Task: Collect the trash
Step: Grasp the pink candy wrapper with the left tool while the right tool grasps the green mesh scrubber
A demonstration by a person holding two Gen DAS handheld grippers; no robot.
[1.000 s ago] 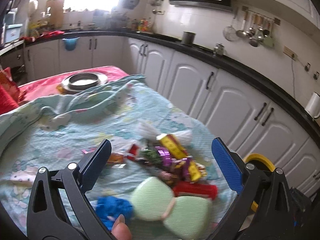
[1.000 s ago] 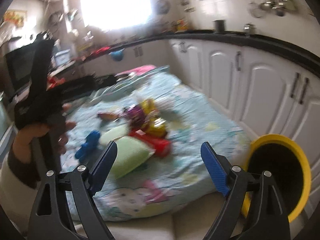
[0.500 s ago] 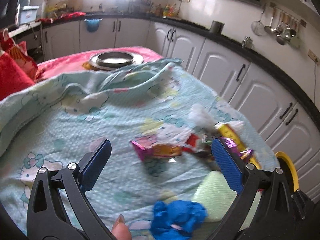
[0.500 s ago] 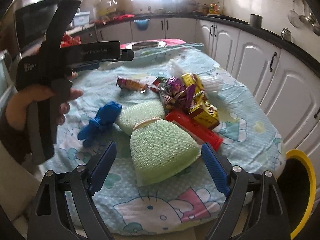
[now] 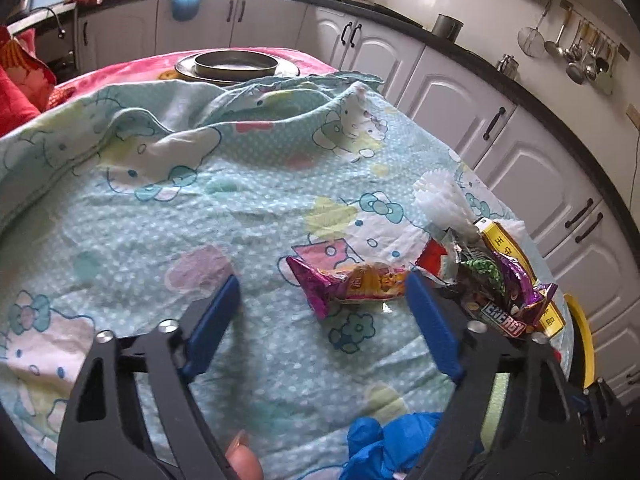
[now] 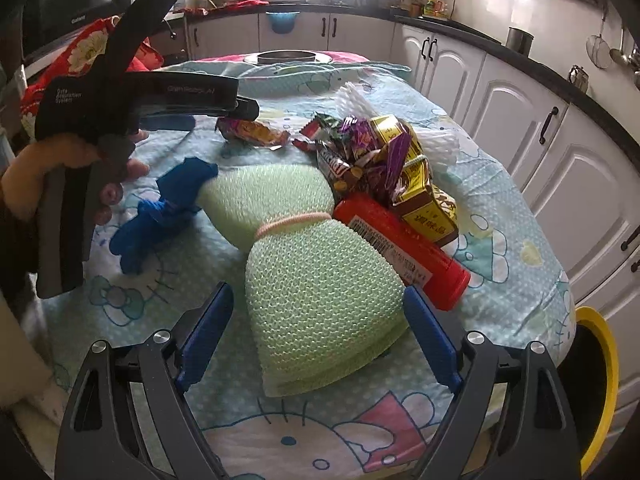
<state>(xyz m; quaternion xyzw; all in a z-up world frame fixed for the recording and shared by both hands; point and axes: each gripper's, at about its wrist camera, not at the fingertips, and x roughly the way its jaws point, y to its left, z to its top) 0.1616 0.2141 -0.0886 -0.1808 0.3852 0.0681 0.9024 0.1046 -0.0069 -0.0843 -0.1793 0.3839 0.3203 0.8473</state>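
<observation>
claws over the trash on the table

the left claw (image 5: pixel 320 300) is closing, its pads not yet on the purple snack wrapper (image 5: pixel 348 284) lying between them. the right claw (image 6: pixel 318 320) stands wide around the green mesh sponge (image 6: pixel 316 280), perhaps not touching it. the yellow bin (image 6: pixel 600 360) stands beside the table (image 6: pixel 520 240).

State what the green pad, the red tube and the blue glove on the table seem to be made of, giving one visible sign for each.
Green pad: probably knitted synthetic mesh over sponge, matte; a regular looped weave shows.
Red tube: likely plastic, smooth and glossy; a printed label wraps it.
Blue glove: seemingly thin rubber or nitrile, dull; it lies crumpled in soft folds.
</observation>
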